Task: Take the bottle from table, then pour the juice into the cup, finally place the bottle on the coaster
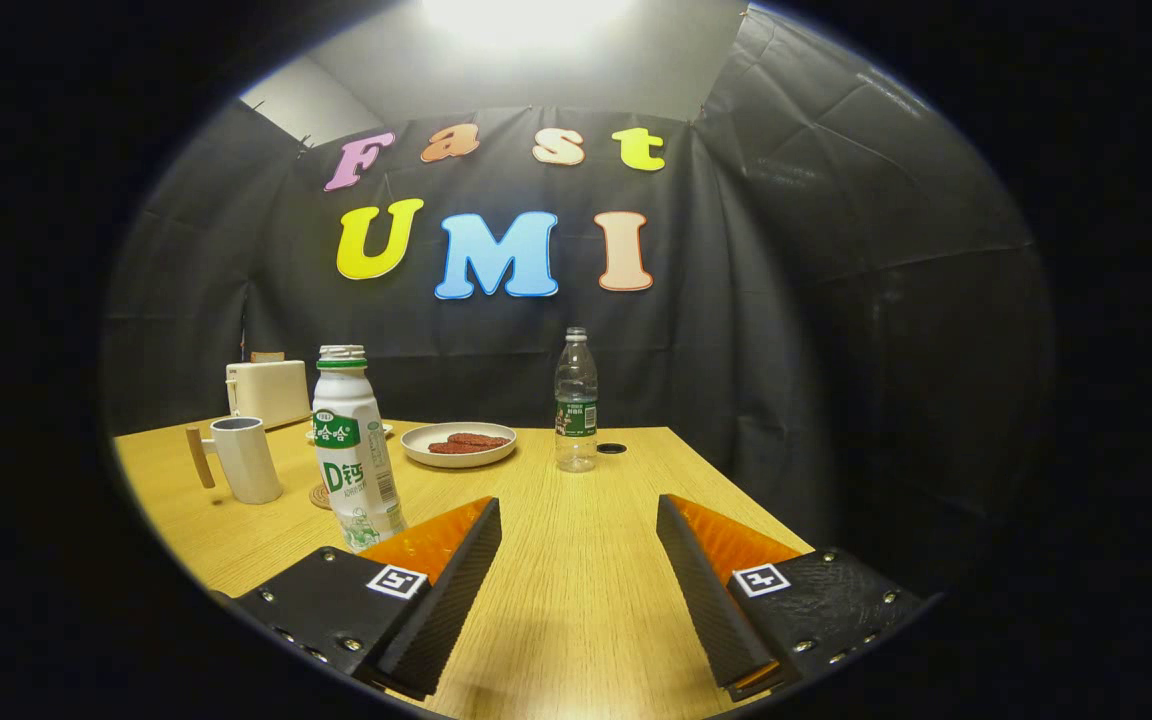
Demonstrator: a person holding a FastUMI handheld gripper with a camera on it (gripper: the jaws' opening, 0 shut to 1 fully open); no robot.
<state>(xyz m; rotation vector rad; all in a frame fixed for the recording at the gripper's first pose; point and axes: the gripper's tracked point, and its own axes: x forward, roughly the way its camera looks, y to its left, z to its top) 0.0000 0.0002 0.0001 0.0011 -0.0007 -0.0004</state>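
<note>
A white juice bottle (353, 450) with a green label and no cap stands upright on the wooden table (576, 590), just ahead of my left finger and off to its left side. A white cup (244, 458) with a wooden handle stands further left of the bottle. A round brown coaster (321, 496) peeks out at the bottle's base, between bottle and cup. My gripper (579, 520) is open, its fingers wide apart with only bare table between them.
A clear water bottle (576, 400) stands beyond the fingers near the table's far edge, a small black cap (612, 448) beside it. A plate (458, 445) with reddish food lies behind the juice bottle. A white toaster (268, 392) sits at the far left corner.
</note>
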